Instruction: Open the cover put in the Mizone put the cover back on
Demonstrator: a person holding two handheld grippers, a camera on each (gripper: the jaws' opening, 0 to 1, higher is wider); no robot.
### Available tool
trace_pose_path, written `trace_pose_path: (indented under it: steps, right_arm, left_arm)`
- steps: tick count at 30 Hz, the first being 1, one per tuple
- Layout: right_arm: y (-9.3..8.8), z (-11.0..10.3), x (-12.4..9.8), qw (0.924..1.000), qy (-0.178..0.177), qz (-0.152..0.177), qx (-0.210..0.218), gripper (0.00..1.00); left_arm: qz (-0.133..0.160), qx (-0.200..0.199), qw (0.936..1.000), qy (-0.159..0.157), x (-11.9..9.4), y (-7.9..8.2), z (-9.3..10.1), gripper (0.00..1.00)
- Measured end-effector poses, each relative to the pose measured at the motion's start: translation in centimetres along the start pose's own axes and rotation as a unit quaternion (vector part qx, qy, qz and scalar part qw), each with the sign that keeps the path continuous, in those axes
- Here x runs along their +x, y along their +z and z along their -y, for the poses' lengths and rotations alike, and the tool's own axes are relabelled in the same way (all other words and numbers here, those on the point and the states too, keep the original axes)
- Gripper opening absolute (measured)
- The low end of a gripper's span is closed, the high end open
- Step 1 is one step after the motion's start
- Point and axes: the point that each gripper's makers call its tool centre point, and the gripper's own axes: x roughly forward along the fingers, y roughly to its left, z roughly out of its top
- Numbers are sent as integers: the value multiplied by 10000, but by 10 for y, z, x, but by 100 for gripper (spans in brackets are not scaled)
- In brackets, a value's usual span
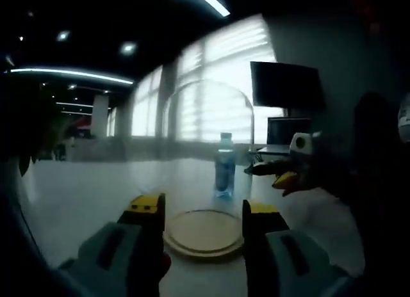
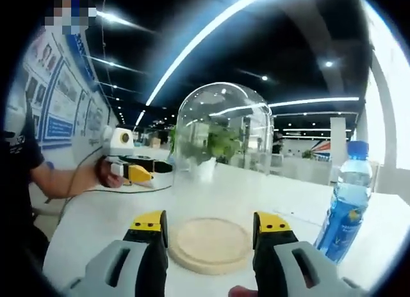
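Blue-labelled Mizone bottle upright beside wooden base.

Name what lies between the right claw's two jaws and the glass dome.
The round wooden base lies between the right claw and the glass dome, seen in the right gripper view.

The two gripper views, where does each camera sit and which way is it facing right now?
Left gripper view: rides the left gripper, facing the wooden base, glass dome and Mizone bottle toward bright windows; the right gripper enters from the right.
Right gripper view: rides the right gripper, facing the base from another side, bottle at right; the left gripper and the person's arm show at left.
Shared: base, dome, bottle, white table.
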Motion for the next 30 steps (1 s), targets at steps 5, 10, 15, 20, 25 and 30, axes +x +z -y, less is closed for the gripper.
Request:
trace_pose_path:
  steps: [5,10,15,20,25,30]
  right_arm:
    - [6,2,6,9999,132,66,61,50]
    - [7,11,15,9999,105,-10,61,51]
    - [7,15,21,9996,267,-24,97,52]
    - [15,26,30,9990,397,29,218,52]
    - [22,20,36,9972,728,-122,95,54]
    - [30,20,41,9962,861,-116,-54,59]
  left_arm:
    - [-56,78,9995,-291,13,7,4,44]
    - [-70,103,9992,-379,23,14,2,46]
    - [-131,69,9987,-482,31,16,-1,50]
    - [-165,131,9977,-650,38,24,-7,49]
    - [-278,170,9958,-851,47,27,-10,50]
    - [-311,162,9940,-1041,51,27,-9,51]
